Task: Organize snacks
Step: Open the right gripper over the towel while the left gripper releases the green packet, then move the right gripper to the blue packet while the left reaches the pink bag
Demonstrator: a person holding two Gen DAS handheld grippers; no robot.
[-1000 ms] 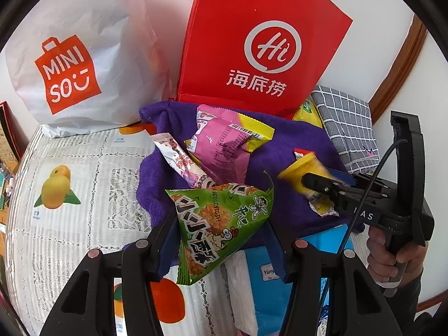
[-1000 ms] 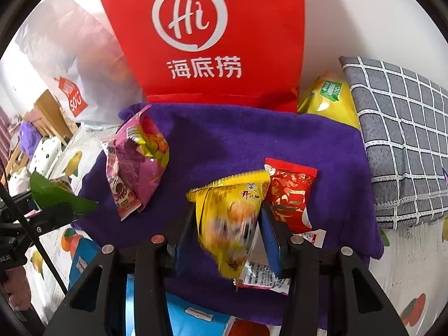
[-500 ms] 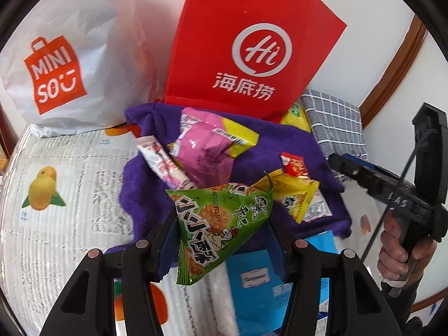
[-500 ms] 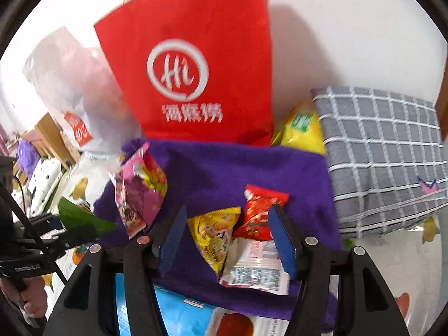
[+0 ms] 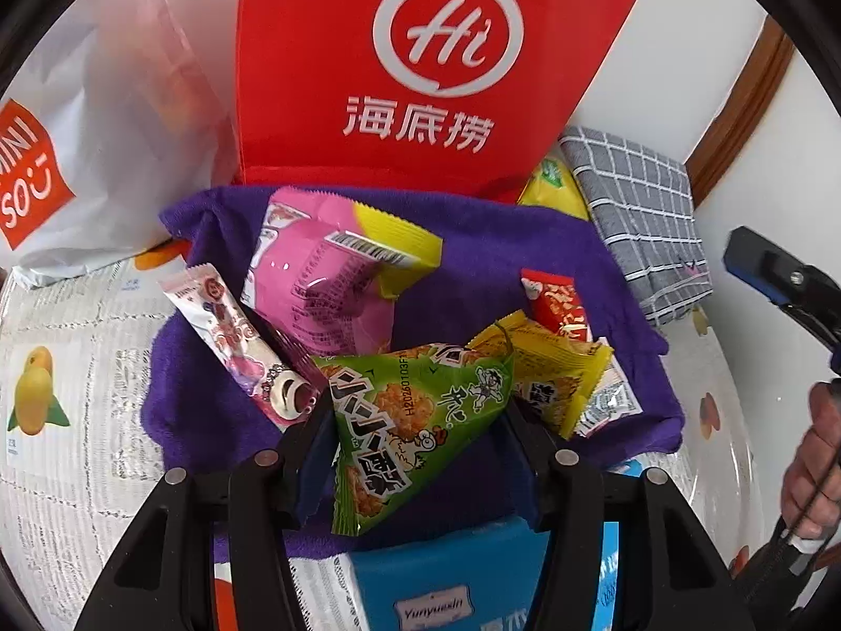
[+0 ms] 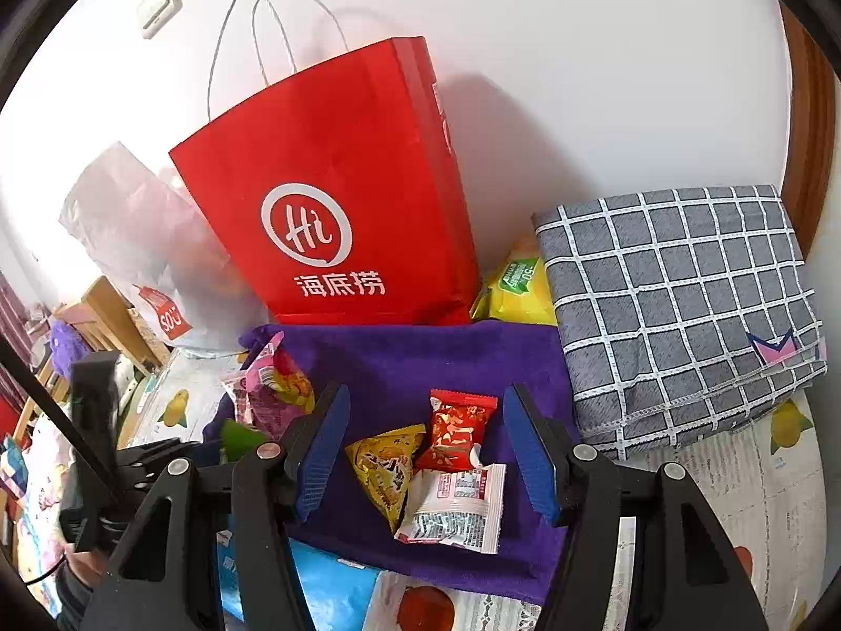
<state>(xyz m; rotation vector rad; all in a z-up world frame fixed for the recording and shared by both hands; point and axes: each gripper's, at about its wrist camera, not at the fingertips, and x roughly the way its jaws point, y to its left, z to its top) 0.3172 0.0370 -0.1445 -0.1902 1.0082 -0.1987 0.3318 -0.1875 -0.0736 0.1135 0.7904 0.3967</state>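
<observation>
My left gripper (image 5: 418, 420) is shut on a green triangular snack packet (image 5: 404, 399), held just above the near edge of a purple cloth (image 5: 473, 263). On the cloth lie a pink bag (image 5: 326, 273), a pink stick packet (image 5: 231, 336), a yellow triangular packet (image 5: 552, 368) and a small red packet (image 5: 557, 302). My right gripper (image 6: 427, 399) hovers open above the yellow packet (image 6: 386, 465), the red packet (image 6: 460, 431) and a white packet (image 6: 457, 505), touching none of them. The green packet (image 6: 239, 434) shows at the lower left of the right wrist view.
A red paper bag (image 6: 341, 184) and a white shopping bag (image 5: 105, 131) stand against the wall behind the cloth. A folded grey checked cloth (image 6: 678, 305) lies at the right, with a yellow pack (image 6: 518, 284) beside it. A blue pack (image 5: 447, 578) lies at the near edge.
My right gripper opened, let the yellow packet drop onto the purple cloth and rose away from it. My left gripper moved in over the cloth, still holding the green packet.
</observation>
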